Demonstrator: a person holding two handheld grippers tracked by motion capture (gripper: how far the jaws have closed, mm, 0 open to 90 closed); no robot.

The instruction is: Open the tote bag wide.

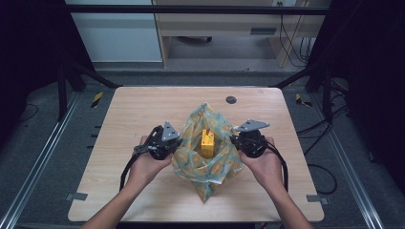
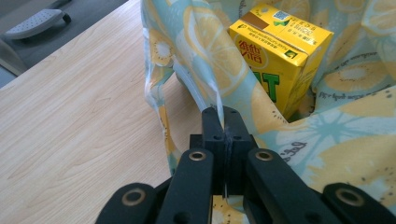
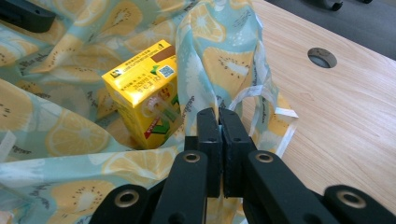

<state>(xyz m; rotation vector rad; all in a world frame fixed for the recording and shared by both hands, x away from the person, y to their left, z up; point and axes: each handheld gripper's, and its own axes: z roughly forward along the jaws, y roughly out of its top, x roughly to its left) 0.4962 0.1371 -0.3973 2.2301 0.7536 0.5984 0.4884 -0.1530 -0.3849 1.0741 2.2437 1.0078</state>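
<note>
A light blue cloth printed with lemon slices (image 1: 206,164) lies bunched on the wooden table (image 1: 124,124), its edges lifted around a yellow drink carton (image 1: 207,143) that stands upright in the middle. My left gripper (image 1: 177,141) is shut on the cloth's left edge (image 2: 205,88), with the carton (image 2: 275,56) just beyond the jaws. On the other side, my right gripper (image 1: 234,140) is shut on the cloth's right edge (image 3: 224,70), and the carton (image 3: 144,100) stands to its left there. A hand holds each gripper.
A round cable hole (image 1: 231,99) sits in the table near its far edge, also seen as the hole (image 3: 322,57) in the right gripper view. Bare wood spreads left (image 2: 70,121) and right of the cloth. Black frame posts (image 1: 62,90) flank the table.
</note>
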